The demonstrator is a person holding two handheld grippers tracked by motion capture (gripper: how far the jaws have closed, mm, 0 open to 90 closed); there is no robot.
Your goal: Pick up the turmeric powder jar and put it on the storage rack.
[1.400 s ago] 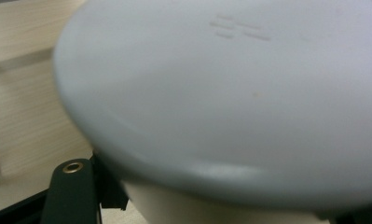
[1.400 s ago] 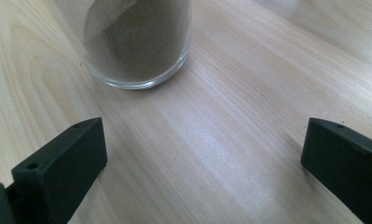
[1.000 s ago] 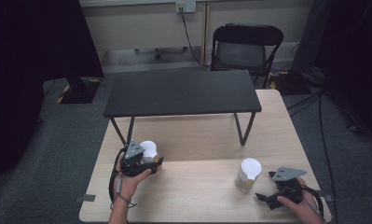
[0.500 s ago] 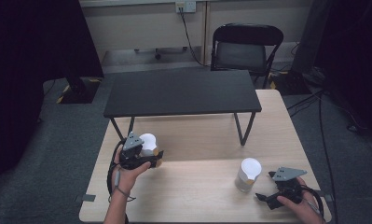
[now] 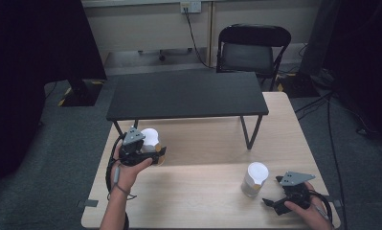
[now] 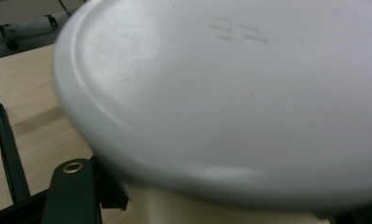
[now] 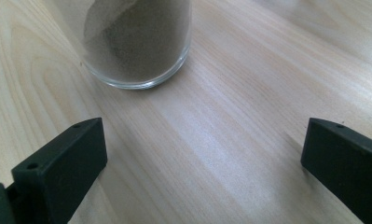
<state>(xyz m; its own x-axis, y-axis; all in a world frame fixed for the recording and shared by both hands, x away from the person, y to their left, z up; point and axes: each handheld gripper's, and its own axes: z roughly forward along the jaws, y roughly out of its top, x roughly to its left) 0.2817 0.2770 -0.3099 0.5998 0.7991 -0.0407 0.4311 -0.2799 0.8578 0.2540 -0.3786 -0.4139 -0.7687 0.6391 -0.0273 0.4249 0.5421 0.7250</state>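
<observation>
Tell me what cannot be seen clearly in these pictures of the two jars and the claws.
- Left jar's body: left gripper view, hidden under its own white lid, blurred from closeness.
- Left claw: high view, too small; the jar it holds covers its jaws.
- Right jar: right gripper view, its top is cut off by the upper edge.
- Right claw: right gripper view, jaws open, their tips cut off by the frame.

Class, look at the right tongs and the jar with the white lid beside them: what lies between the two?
Nothing: the right gripper view shows bare wooden table between the open right tongs and the jar.
</observation>
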